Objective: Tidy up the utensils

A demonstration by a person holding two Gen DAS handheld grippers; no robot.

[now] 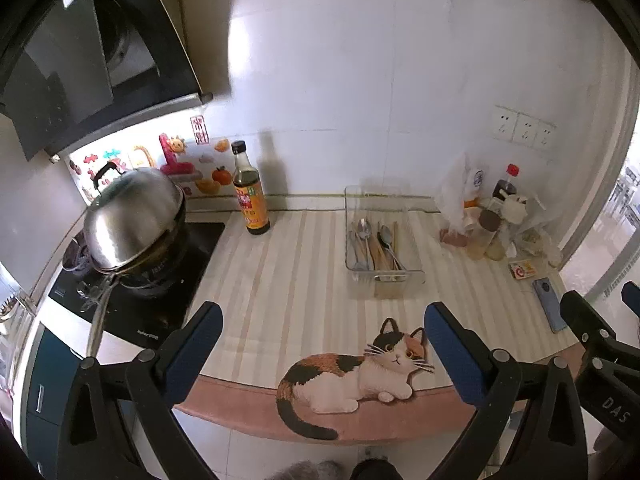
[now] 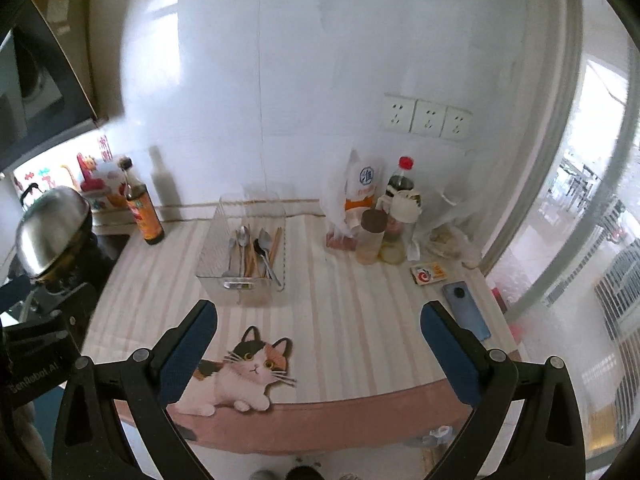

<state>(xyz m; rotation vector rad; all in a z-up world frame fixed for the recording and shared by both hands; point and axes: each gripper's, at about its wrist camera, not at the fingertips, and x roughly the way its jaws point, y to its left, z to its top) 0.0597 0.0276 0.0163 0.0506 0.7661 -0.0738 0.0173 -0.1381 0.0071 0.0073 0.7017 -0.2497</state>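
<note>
A clear plastic bin (image 1: 384,276) (image 2: 244,288) stands on the striped counter mat near the back wall. Inside lie several metal spoons (image 1: 386,238) (image 2: 262,246), forks and wooden chopsticks (image 1: 395,236) (image 2: 275,242). My left gripper (image 1: 322,314) hovers open over the counter's front edge, well short of the bin, with nothing between its blue pads. My right gripper (image 2: 318,312) is also open and empty, held in front of and to the right of the bin. The right gripper's fingers (image 1: 580,320) show at the right edge of the left wrist view.
A steel-lidded pot (image 1: 132,220) sits on a black cooktop at left, its long handle pointing toward me. A dark sauce bottle (image 1: 250,190) (image 2: 143,208) stands beside it. Bottles, jars and plastic bags (image 2: 380,220) crowd the back right. A blue phone (image 2: 466,310) and a small box (image 2: 428,274) lie at right.
</note>
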